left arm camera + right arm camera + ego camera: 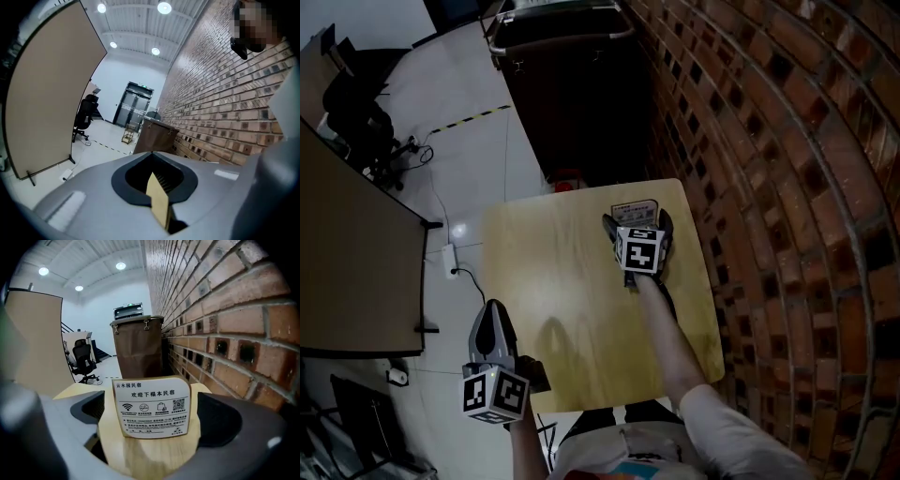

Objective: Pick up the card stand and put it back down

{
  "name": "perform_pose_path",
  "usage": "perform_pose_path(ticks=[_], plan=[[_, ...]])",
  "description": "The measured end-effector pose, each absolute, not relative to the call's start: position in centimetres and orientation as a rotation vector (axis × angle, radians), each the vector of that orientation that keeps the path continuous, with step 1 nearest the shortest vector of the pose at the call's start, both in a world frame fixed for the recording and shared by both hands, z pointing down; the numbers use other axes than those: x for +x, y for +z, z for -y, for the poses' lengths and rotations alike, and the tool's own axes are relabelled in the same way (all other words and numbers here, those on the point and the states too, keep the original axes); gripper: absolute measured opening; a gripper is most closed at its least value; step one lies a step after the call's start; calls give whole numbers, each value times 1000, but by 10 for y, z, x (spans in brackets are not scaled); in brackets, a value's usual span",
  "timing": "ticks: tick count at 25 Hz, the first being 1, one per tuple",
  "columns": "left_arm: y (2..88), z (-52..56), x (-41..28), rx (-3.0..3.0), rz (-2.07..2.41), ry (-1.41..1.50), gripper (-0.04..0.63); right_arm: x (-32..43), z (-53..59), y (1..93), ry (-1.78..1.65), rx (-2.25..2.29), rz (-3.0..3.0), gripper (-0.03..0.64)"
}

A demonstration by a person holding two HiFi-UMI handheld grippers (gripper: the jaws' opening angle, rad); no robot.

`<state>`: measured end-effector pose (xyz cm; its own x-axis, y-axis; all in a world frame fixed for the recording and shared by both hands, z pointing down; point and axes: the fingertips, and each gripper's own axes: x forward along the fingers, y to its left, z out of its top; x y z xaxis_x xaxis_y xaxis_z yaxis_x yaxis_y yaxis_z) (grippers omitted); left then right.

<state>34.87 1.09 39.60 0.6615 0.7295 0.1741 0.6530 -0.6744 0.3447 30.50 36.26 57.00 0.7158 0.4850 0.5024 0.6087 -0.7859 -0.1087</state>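
- The card stand [151,406] stands upright on the far right part of the wooden worktop [572,291], near the brick wall [787,187]. Its printed face is turned towards the near edge.
- The right hand-held gripper [637,228] is directly in front of the stand on its near side. Its jaws are spread wide and hold nothing.
- The stand sits in the gap between those jaws, with one dark pad [220,413] off each side edge. As far as the right gripper view shows, neither pad touches it.
- The stand's long axis runs left to right, straight across the gap. A plain closing of the jaws would therefore catch it by its two short ends.
- The left hand-held gripper [493,319] hovers well apart, at the near left corner of the worktop. Its jaws are together and empty.
- The right hand is much the nearer, so I judge that it makes the pick. The grip is not yet made and the lift is still to come.
- The risk is an uneven squeeze, which could tip the upright card backwards.
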Motion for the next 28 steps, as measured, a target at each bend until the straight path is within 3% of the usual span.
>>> perform_pose_path(ticks=[19,28], plan=[[410,-1,358,2634,-1104,462,5,310,-378,599,-729,-2685,851,577],[391,-3,348,2631,-1120,374,5,261,-318,477,-392,-2860,786,576]])
